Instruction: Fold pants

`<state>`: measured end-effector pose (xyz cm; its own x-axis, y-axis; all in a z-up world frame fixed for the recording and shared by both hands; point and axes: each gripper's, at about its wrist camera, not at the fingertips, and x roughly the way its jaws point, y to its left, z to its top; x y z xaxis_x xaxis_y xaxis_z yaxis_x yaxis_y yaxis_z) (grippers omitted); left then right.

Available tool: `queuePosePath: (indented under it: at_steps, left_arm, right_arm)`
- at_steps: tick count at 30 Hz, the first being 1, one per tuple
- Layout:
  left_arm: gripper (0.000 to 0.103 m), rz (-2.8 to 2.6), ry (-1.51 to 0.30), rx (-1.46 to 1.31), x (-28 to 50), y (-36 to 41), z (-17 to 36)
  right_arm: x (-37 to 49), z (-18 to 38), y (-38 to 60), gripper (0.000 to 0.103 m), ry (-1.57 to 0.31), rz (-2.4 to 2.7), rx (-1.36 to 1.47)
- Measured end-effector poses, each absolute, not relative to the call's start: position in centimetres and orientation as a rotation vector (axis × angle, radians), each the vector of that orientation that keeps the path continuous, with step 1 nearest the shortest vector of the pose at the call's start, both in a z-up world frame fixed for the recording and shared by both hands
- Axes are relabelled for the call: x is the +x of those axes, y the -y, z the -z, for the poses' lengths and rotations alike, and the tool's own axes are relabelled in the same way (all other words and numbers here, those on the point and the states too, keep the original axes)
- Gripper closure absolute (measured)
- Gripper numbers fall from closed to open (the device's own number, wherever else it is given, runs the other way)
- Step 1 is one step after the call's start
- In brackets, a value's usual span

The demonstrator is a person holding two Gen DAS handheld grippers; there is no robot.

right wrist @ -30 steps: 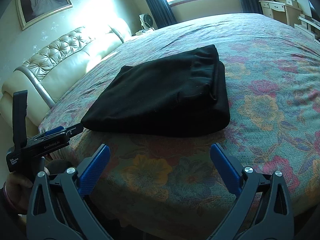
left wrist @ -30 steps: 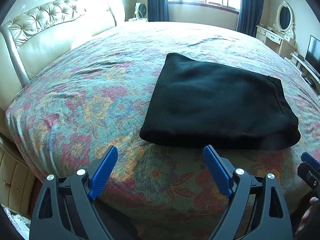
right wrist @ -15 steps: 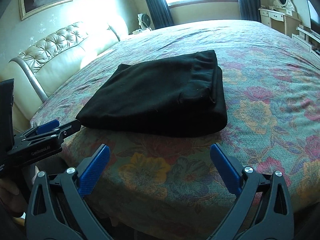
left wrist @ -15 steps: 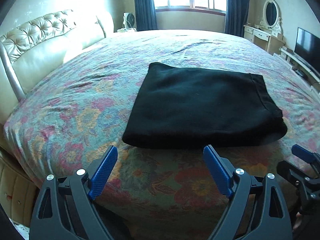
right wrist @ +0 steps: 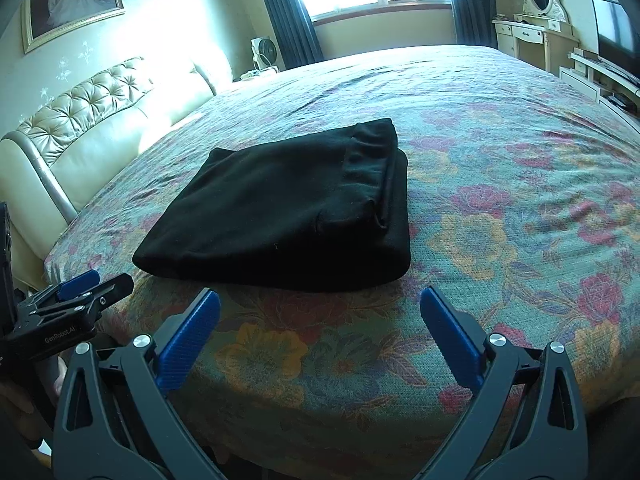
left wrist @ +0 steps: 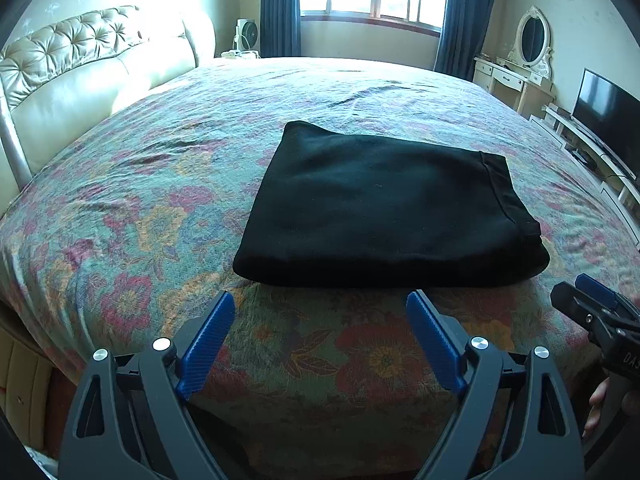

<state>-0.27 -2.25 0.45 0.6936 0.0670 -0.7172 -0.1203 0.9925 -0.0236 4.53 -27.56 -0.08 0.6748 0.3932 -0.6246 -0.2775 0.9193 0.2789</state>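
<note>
1. Holding our left gripper (left wrist: 320,306) low at the near edge of the bed (left wrist: 120,184), we point it down at the cover, with its blue fingers (left wrist: 208,344) spread wide and nothing between them.
2. We hold our right gripper (right wrist: 320,300) the same way beside it, wide open too and holding nothing.
3. The black pants (left wrist: 384,204) lie folded in a flat stack on the flowered cover, just past both sets of fingertips and not touching them.
4. The pants' waistband (right wrist: 368,152) sits on the right side of the stack.
5. We see lots of bare cover left, right and behind the pants.
6. A padded headboard (left wrist: 80,72) runs along the left edge.
7. A dresser with a mirror (left wrist: 516,76) and a TV (left wrist: 608,108) stand well off to the right.
</note>
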Motion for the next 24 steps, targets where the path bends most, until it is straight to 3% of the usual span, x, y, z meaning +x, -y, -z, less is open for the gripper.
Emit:
queuePosePath:
  at_steps: [24]
  left_arm:
    - [0.012,-0.112,-0.831,-0.098,-0.48,1.95,-0.1]
  right_arm:
    - [4.65,0.36,26.91,0.003,-0.768,-0.404,0.166]
